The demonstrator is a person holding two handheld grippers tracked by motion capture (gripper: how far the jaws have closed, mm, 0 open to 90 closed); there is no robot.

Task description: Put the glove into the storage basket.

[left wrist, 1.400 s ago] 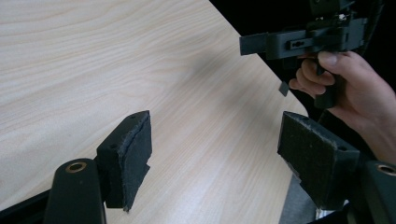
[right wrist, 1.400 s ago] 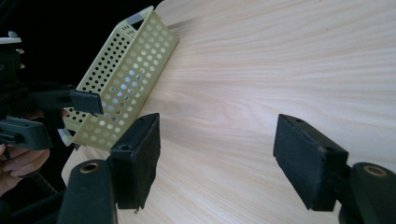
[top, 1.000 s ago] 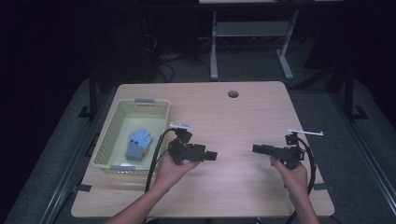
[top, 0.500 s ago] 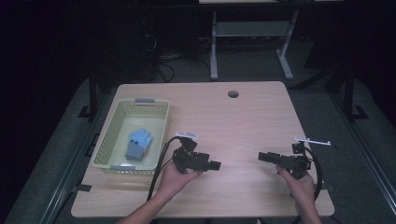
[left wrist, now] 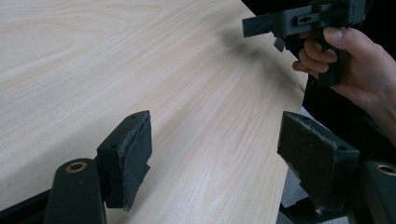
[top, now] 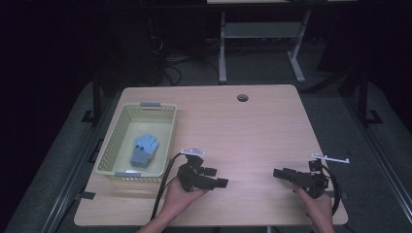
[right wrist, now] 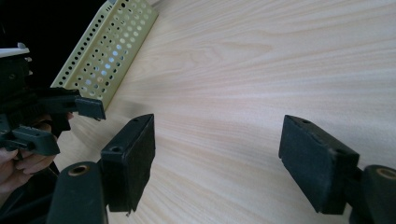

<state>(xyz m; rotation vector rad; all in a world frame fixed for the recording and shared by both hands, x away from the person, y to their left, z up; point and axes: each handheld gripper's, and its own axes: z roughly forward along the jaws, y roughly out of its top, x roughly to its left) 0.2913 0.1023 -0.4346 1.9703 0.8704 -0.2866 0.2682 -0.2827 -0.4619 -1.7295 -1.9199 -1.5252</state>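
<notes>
Facing each other over bare wooden table, left gripper and right gripper hang released, empty, right of the yellow basket holding a blue glove; the right's jaws have just been widening.

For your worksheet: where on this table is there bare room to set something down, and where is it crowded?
Bare wood runs from the basket across to the table right edge, and from the cable hole down to the grippers. Crowded: the left side, where the basket holds a blue glove, and the near edge with left gripper and right gripper.
</notes>
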